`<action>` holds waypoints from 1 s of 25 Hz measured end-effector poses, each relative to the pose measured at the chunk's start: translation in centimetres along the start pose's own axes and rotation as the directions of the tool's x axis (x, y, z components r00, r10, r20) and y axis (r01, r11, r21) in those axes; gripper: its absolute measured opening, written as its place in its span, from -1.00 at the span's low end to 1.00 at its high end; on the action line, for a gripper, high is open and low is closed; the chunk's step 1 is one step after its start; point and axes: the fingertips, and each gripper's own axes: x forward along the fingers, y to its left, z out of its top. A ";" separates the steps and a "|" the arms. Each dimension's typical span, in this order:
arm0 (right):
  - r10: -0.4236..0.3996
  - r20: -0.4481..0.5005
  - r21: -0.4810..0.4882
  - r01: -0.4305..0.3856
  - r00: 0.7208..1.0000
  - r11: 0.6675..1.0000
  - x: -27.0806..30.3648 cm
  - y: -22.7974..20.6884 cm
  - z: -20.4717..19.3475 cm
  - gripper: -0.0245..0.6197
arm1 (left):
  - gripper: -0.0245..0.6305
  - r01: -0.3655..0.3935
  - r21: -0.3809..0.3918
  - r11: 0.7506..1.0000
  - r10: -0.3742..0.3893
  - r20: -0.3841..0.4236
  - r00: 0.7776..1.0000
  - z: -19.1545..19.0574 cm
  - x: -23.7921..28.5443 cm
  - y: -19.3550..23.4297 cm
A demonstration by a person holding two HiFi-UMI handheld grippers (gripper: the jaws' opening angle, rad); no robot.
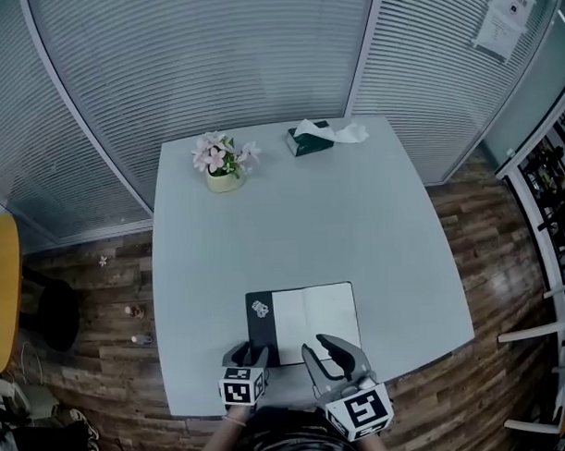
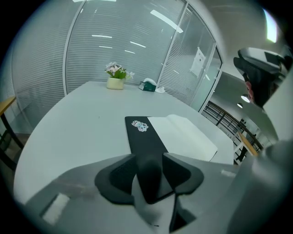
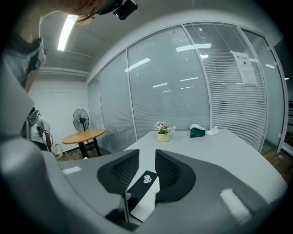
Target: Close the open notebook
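Observation:
The open notebook [image 1: 315, 320] lies flat near the table's front edge. Its white page is at the right and a narrow black cover strip [image 1: 261, 324] with a small sticker is at the left. My left gripper [image 1: 251, 352] is open at the strip's near end. In the left gripper view the black cover [image 2: 143, 137] runs in between the spread jaws [image 2: 149, 157], and the pads do not press on it. My right gripper [image 1: 326, 355] stands open at the white page's near edge. The right gripper view shows the notebook [image 3: 144, 187] low between its parted jaws [image 3: 146, 155].
The grey table [image 1: 292, 229] also holds a small flower pot [image 1: 224, 163] and a green tissue box [image 1: 309, 140] at its far edge. A yellow round table [image 1: 0, 285] stands to the left, on the wooden floor. Glass walls with blinds stand behind.

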 end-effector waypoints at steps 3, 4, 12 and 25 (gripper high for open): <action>-0.016 -0.004 0.006 0.016 1.000 1.000 -0.4 -0.8 -0.2 -0.58 | -0.36 -0.012 -0.027 1.000 0.011 -0.016 1.000 -0.5 0.5 0.0; -0.021 -0.005 0.009 0.021 1.000 1.000 -0.6 -1.1 -0.2 -0.58 | -0.34 -0.017 -0.046 0.999 0.016 -0.018 1.000 -0.7 0.7 0.1; -0.050 0.002 0.038 0.050 0.999 0.998 -1.4 -2.4 -0.4 -0.58 | -0.30 -0.020 -0.184 0.983 0.019 -0.010 1.000 -0.6 0.9 0.4; -0.081 0.010 0.053 0.081 0.997 0.995 -1.8 -3.8 -0.4 -0.58 | -0.30 0.090 -0.314 0.945 -0.054 0.122 0.991 2.8 -2.8 -1.2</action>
